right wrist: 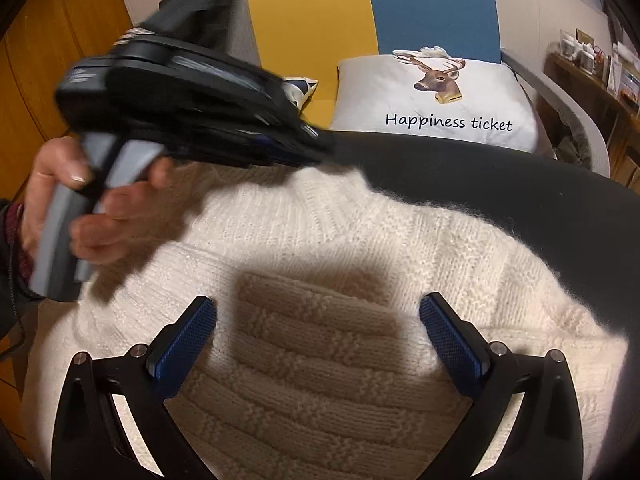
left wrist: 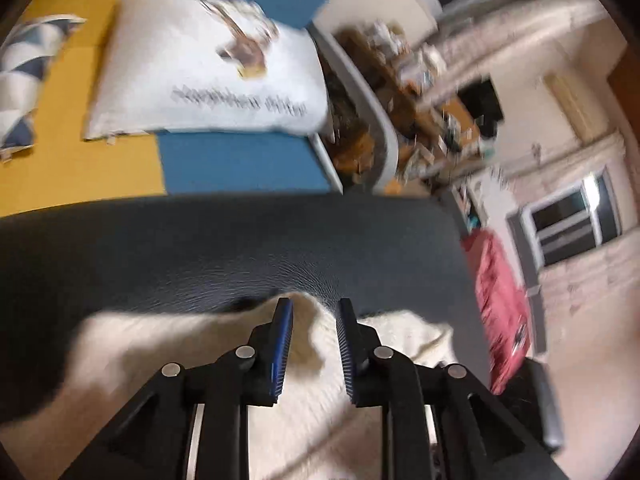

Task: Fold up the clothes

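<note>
Right gripper [right wrist: 318, 344] hovers wide open over the cream knit sweater [right wrist: 320, 360], which lies on the dark surface [right wrist: 520, 192]. Left gripper [left wrist: 314, 344], partly open, grips nothing near the far edge. Looks folded already, maybe one tidy-up left.

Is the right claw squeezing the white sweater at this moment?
No, the right claw is spread wide open above the cream sweater, with its blue pads apart and no fabric between them.
</note>
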### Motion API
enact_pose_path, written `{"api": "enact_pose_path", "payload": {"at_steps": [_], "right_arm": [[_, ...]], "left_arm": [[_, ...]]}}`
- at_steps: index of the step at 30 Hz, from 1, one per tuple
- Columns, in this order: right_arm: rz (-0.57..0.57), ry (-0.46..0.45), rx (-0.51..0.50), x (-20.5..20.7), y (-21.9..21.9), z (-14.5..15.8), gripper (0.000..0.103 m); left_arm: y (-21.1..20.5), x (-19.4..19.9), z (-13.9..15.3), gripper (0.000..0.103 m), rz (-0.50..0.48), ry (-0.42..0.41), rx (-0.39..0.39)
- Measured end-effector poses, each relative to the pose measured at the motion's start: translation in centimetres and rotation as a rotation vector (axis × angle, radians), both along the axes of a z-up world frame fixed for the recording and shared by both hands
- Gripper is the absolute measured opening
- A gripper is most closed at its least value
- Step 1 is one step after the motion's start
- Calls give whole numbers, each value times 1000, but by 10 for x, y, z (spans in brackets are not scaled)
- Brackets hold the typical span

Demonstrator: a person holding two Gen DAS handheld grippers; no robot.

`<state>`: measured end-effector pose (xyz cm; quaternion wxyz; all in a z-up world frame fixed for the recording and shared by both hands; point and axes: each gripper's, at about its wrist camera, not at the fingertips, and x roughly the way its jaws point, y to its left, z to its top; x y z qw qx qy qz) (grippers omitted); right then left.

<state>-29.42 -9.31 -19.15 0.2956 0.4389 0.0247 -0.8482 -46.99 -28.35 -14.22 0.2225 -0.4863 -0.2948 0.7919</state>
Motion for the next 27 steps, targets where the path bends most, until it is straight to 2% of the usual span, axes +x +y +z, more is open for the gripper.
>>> {"api": "enact_pose_path", "payload": {"at_steps": [2,4,6,7,10,12,15,19,22,24,27], "right_arm": [[6,-41,-57,-6,7,6,103],[12,-96,-158,-11,17,15,103],[45,-189,-447,-23,28,36,103],[72,-246,-550,-32,27,41,103],[123,-462,-728,-69,-4,38,103],[90,-555,-709,-90,-28,27,103],[77,-637,-685,-108,-58,10,103],[68,-659,-636,-126,-87,-4,103],[108,-703,-623,-130,-106,-12,103],[139,-722,-660,-129,-115,-13,103],[118,-745,-771,-138,-127,-15,103]], "left_arm": [[-30,33,17,23,65,58,28],[-45,59,27,23,93,111,-2],[-54,89,26,23,102,143,-35],[-57,101,22,23,109,145,-50],[-57,116,7,23,136,105,-147],[-56,117,1,23,155,93,-219],[-54,122,0,23,177,137,-272],[-47,119,-10,23,161,138,-299],[-48,123,-13,23,164,158,-283],[-49,125,-15,23,168,162,-267],[-45,125,-15,23,162,160,-296]]}}
